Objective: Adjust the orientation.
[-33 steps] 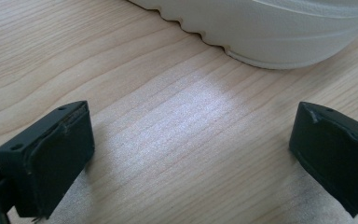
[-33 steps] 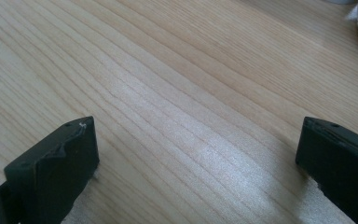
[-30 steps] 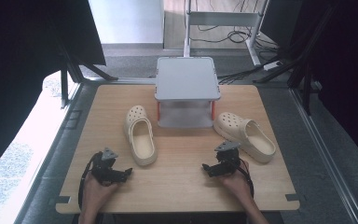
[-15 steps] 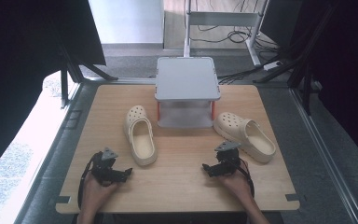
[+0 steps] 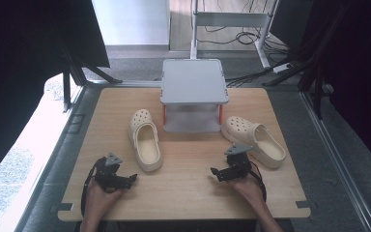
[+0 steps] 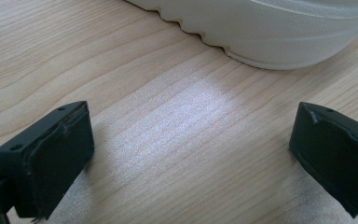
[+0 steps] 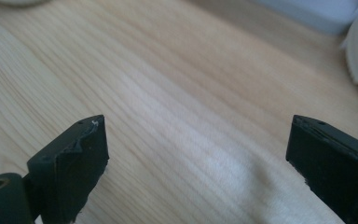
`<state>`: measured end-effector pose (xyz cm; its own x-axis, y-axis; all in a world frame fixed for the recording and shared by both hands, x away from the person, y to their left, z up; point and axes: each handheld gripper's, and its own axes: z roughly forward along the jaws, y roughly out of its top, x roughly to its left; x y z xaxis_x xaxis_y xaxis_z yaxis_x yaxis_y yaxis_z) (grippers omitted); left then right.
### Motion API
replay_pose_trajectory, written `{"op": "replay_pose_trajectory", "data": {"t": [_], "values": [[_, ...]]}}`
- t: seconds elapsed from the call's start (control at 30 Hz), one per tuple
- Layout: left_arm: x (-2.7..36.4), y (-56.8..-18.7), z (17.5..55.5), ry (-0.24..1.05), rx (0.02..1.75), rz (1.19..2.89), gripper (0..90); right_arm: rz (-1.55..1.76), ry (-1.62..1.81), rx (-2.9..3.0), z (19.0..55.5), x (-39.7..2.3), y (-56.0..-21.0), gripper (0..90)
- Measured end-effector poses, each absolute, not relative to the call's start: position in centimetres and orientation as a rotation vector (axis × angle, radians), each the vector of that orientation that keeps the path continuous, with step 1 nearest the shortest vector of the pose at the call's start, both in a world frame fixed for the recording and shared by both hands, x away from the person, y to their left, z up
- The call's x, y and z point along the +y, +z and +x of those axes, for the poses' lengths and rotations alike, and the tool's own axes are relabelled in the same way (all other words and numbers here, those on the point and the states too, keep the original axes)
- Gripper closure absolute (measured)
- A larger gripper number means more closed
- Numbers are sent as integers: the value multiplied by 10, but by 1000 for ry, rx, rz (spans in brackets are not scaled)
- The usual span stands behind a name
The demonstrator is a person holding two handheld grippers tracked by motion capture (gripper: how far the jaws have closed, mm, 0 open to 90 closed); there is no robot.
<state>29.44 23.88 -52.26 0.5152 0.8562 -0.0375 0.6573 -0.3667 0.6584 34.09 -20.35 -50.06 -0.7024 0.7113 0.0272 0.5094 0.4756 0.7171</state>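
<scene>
Looking light, rubbery and springy, each foam clog (image 5: 145, 140) (image 5: 254, 140) is probably best pinched at its side wall or heel strap by the spread, empty left tongs (image 5: 131, 178) and right tongs (image 5: 214, 171), the right having just narrowed slightly.

My left gripper (image 5: 130, 178) beside left clog (image 5: 145, 139), right gripper (image 5: 216, 172) near right clog (image 5: 254, 140); grey stand (image 5: 193, 81) between clogs
</scene>
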Motion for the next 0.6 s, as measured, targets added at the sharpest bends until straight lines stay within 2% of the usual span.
{"op": "replay_pose_trajectory", "data": {"t": [0.37,0.6], "values": [[239,-523,294,417,1229,2138,0,1059,1179,2451,350,-195,-474,75],[239,-523,294,417,1229,2138,0,979,1201,2484,365,-166,-455,121]]}}
